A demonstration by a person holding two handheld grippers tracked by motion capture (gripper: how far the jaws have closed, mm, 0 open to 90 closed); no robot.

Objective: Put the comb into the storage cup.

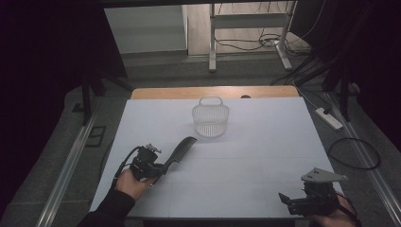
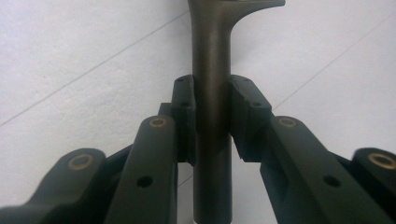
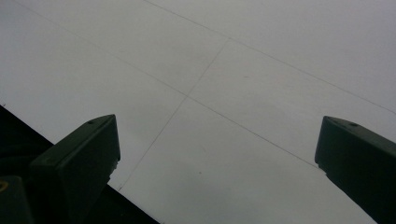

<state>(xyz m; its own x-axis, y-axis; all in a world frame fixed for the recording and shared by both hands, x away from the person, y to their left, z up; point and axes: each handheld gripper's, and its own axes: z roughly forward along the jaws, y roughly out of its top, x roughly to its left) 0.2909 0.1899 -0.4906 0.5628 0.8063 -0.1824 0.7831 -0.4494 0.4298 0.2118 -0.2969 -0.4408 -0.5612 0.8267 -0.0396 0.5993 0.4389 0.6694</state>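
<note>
Covering most of the table is a big white sheet [image 1: 246, 156], and near its far middle stands a see-through basket [image 1: 210, 119] with a handle. The black comb [image 1: 179, 150] lies low at the near left, well apart from the basket, teeth end pointing toward it. The left gripper [image 2: 212, 116] has closed its jaws tight on the comb's handle [image 2: 212, 140]. The right gripper [image 1: 295, 204] waits at the near right with jaws wide open, holding nothing. Lifting looks like the next job. Keep the squeeze firm, raise the comb level, and carry it slowly over the basket's rim so the long end does not tip or bump.
</note>
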